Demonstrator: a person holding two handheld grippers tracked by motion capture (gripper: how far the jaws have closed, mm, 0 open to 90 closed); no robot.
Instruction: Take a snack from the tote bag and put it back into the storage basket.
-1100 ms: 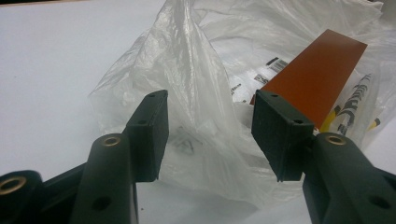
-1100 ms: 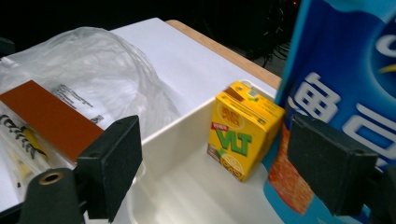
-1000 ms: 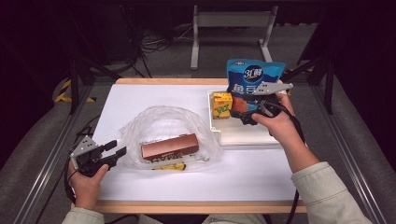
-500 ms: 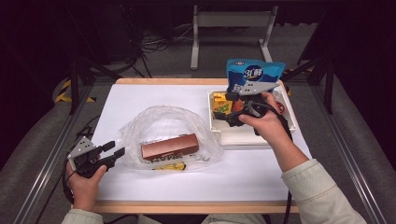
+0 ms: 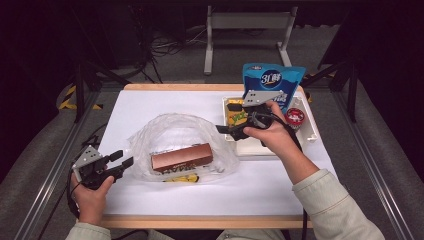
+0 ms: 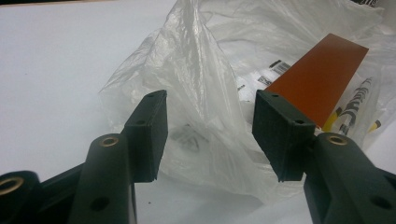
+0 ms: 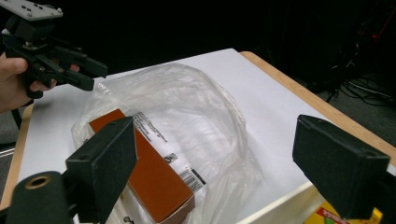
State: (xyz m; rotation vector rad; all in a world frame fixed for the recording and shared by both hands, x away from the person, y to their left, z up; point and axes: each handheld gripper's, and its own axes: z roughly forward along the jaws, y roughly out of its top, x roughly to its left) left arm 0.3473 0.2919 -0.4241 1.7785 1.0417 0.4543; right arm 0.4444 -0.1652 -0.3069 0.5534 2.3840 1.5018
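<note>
A: High view, item 1: clear plastic bag (image 5: 180, 145) lying crumpled on the white counter (image 5: 150, 105), left of centre. Contents?

B: 1 brown box (image 5: 182, 157) lying flat inside it, plus a yellow-and-black printed item (image 5: 182, 178) at the near edge, probably a packet; the film blurs it.

A: Item 2, left tongs (image 5: 125, 158)?

B: Held low at the counter's near left corner, tips pointing at the bag's left edge, just beside it. Left gripper view shows the jaws apart with nothing pressed between them; bag film (image 6: 205, 93) lies ahead of the gap, and the brown box (image 6: 322, 79) sits behind the right-hand jaw.

A: Item 3, right tongs (image 5: 225, 131)?

B: Held above the counter between the bag and the white tray (image 5: 312, 125), pointing left toward the bag. Right gripper view: jaws wide apart, empty, the bag (image 7: 187, 116) and box (image 7: 154, 172) below them, the left tongs (image 7: 95, 77) beyond.

A: Tray stock?

B: 1 blue pouch (image 5: 272, 82) standing at the far side, 1 yellow carton (image 5: 235, 112) at the left end, 1 round red-lidded tub (image 5: 295, 117) at the right end.
</note>
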